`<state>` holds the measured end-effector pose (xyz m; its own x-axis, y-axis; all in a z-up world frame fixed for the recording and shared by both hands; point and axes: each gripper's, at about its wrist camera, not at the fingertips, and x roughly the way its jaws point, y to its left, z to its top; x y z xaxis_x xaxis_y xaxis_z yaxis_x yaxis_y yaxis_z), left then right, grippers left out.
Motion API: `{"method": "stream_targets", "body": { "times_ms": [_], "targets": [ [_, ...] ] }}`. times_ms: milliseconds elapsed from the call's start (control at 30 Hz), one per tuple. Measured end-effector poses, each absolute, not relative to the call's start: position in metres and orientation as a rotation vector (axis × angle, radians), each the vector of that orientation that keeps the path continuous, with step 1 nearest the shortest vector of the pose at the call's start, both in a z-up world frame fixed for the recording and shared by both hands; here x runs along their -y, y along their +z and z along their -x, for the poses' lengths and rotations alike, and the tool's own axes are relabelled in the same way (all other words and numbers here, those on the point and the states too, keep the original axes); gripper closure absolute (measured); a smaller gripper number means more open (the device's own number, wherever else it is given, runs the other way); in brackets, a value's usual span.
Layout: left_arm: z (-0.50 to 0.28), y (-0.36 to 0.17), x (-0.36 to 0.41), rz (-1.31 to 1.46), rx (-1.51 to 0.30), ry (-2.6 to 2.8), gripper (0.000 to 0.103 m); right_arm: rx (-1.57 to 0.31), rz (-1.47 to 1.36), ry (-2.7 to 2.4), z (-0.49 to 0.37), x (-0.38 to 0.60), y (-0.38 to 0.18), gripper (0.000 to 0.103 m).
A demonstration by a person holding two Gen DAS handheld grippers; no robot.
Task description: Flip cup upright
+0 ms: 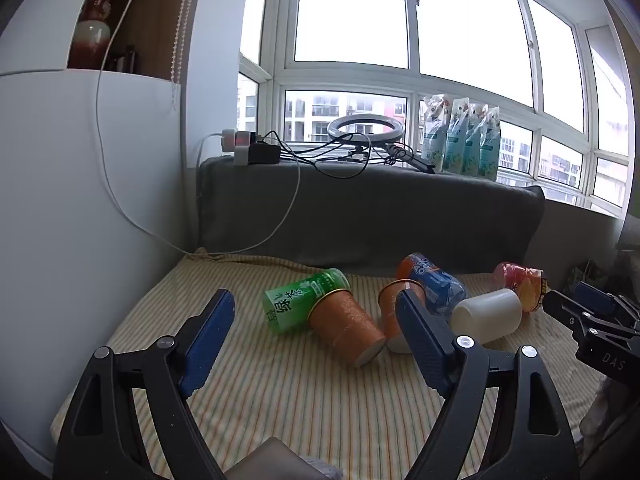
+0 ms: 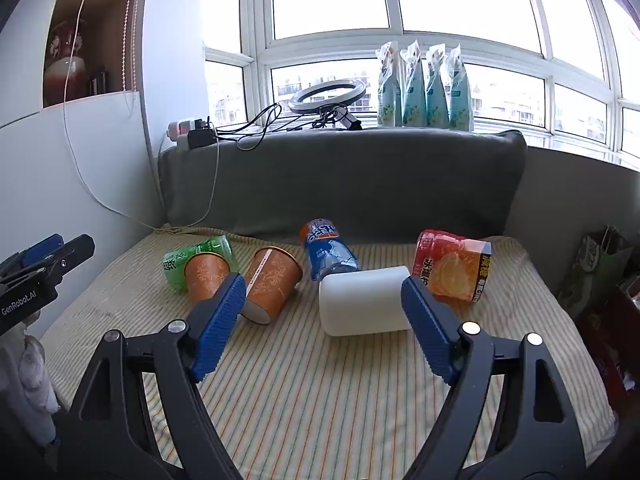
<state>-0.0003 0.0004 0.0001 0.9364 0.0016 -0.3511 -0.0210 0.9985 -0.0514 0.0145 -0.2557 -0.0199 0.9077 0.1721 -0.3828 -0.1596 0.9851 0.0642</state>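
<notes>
Striped cloth under white cup on its side, axis crosswise; both grippers' jaws apart.

1. Left black plastic two-finger gripper: ribbed blue rubber pads, silver pivot screws, white "GenRobot.AI" lettering.
2. Right black plastic two-finger gripper: matching blue pads, silver screws, "DAS" marking.

The white cup lies on its side between the right gripper's fingers. Two paper cups lie left; bottles behind, perhaps touching.
</notes>
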Motion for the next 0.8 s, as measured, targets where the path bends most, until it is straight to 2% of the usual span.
{"method": "stream_targets", "body": {
  "times_ms": [800],
  "targets": [
    [-0.001,0.004,-0.001,0.056,-0.354,0.01,0.02,-0.347,0.003,0.123,-0.006,0.257,-0.007,0.02]
  ]
}}
